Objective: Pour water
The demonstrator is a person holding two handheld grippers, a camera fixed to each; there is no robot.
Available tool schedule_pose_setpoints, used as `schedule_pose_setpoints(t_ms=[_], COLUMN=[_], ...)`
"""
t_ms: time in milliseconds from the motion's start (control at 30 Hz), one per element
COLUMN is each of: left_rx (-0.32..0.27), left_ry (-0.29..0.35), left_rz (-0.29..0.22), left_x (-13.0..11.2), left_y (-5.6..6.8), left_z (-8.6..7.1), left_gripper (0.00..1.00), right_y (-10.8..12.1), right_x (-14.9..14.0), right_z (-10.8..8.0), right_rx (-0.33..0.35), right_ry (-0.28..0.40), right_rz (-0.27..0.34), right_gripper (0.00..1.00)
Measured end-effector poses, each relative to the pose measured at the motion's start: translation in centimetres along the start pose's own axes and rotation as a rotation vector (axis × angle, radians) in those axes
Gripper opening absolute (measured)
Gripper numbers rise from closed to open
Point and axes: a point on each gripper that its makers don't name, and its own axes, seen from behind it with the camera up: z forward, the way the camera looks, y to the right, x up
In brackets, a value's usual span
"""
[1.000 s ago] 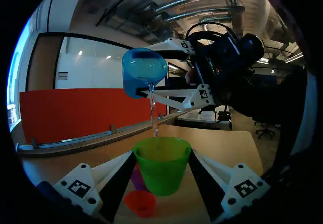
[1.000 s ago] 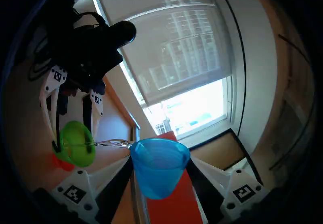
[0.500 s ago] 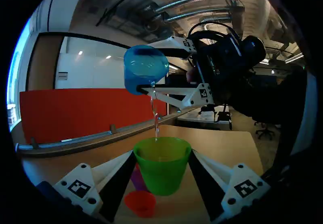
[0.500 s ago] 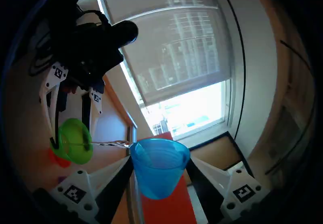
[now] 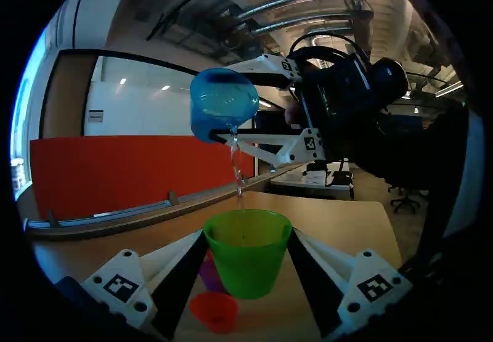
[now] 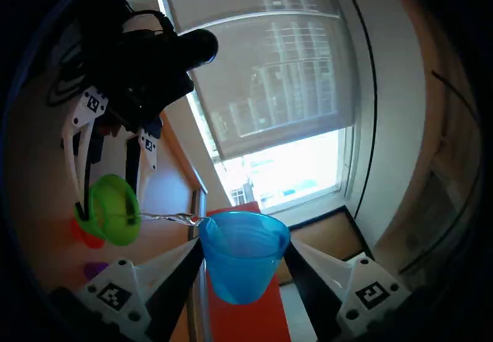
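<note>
Wooden table [image 5: 345, 219], probably office; left gripper [image 5: 246, 238] tight on green cup [image 5: 246, 265], right gripper [image 6: 243, 246] tight on blue cup [image 6: 243, 274] (water [image 5: 236, 169] between).

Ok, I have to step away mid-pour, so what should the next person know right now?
The left gripper is shut on the green cup, upright over the table.
The right gripper is shut on the blue cup, tipped above it.
A thin stream of water runs from the blue cup into the green one.
Done: pour under way.
Left, probably: finish pouring, level the blue cup, set both down.
</note>
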Motion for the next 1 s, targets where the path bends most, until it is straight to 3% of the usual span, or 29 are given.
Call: schedule_pose_setpoints(t_ms=[1000], left_rx=[0.002], left_ry=[0.002], left_rz=[0.006], left_x=[-0.02], left_y=[0.12], left_z=[0.03], left_gripper=[0.87], right_y=[0.59], right_x=[0.87], right_z=[-0.15], right_rx=[-0.017], right_ry=[0.0], right_rz=[-0.1], right_gripper=[0.9])
